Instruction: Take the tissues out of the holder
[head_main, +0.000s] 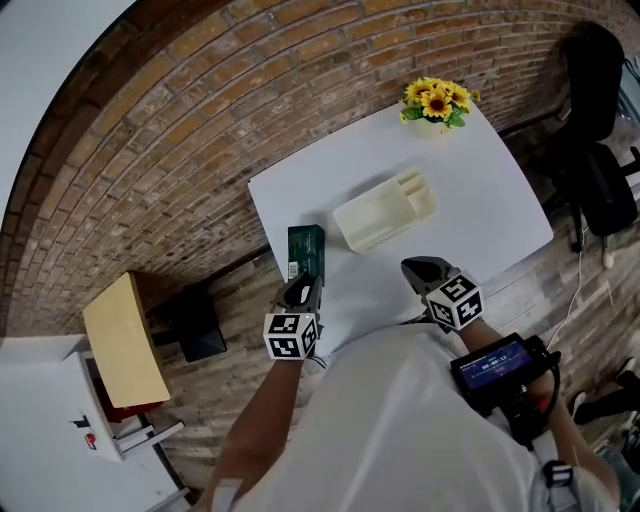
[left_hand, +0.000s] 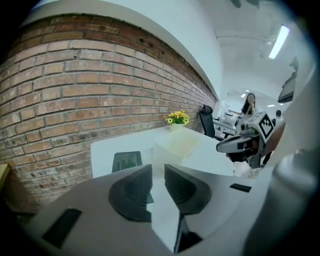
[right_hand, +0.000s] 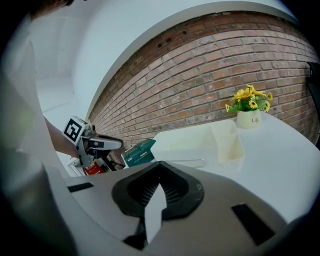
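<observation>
A person stands at a white tabletop (head_main: 480, 190) set against a brick wall (head_main: 200, 130), with a two-jaw gripper in each hand. The left gripper (head_main: 303, 285) hovers over the near edge of the tabletop. Its own view shows its jaws spread a little, with a clear gap and only bare tabletop between them. The green tissue pack (head_main: 306, 250) lies flat on the tabletop just ahead of this gripper and slightly to the left of its jaws. It is outside the holder and not between the pads.

The cream holder (head_main: 385, 213) sits farther ahead and to the right of the left gripper, near the middle of the tabletop and beside the pack without touching it. The right gripper (head_main: 420, 268) is held over the near edge, with the holder ahead of it and slightly to its left. In its own view the jaws are pressed together at the tips with nothing between them. A small white pot of yellow sunflowers (head_main: 436, 100) stands at the far corner, well beyond both grippers and ahead of the right one. A dark office chair (head_main: 590, 80) sits past the tabletop, off to the right gripper's side.
</observation>
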